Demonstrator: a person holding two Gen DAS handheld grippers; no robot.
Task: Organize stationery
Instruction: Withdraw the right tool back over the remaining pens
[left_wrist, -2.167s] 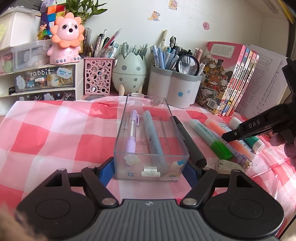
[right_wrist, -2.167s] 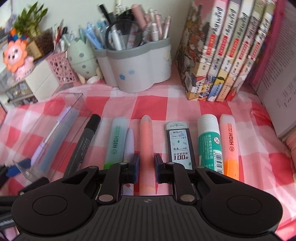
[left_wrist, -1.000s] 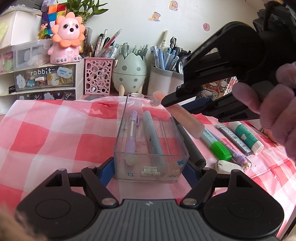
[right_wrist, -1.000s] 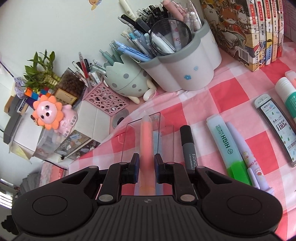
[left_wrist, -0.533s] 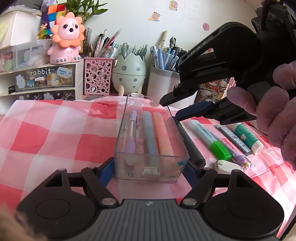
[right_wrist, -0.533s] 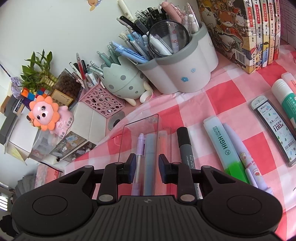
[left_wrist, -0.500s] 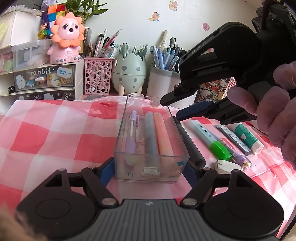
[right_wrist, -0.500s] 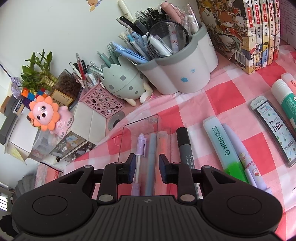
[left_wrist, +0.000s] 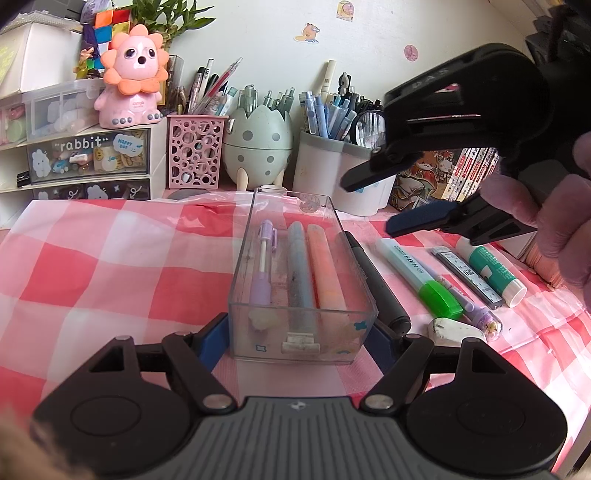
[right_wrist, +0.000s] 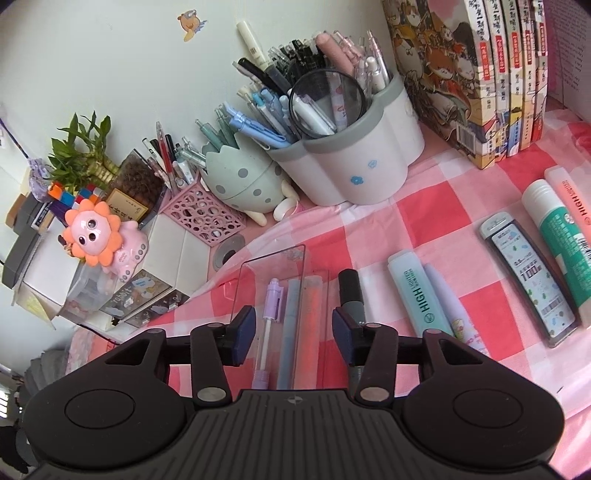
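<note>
A clear plastic box (left_wrist: 240, 273) stands on the pink checked cloth, held at its near end between the fingers of my left gripper (left_wrist: 297, 341). It holds a purple pencil (left_wrist: 263, 262), a blue pen (left_wrist: 299, 266) and an orange pen (left_wrist: 327, 269). My right gripper (left_wrist: 384, 205) hovers open and empty above the box's far right; in its own view it (right_wrist: 293, 330) is over the box (right_wrist: 273, 269). Right of the box lie a black marker (left_wrist: 380, 284), a green highlighter (left_wrist: 417, 273), a lead case (left_wrist: 467, 273) and a glue stick (left_wrist: 491, 267).
A white eraser (left_wrist: 456, 328) and a purple pen (left_wrist: 472, 308) lie at the front right. Pen holders (left_wrist: 341, 173), an egg-shaped holder (left_wrist: 256, 147), a pink basket (left_wrist: 195, 151), drawers (left_wrist: 85, 158) and books (right_wrist: 491, 77) line the back. An orange highlighter (right_wrist: 576, 206) lies at the far right.
My right gripper carried the orange pen from the cloth to the box, released it there, and has opened wider and lifted back to the right. My left gripper has kept still.
</note>
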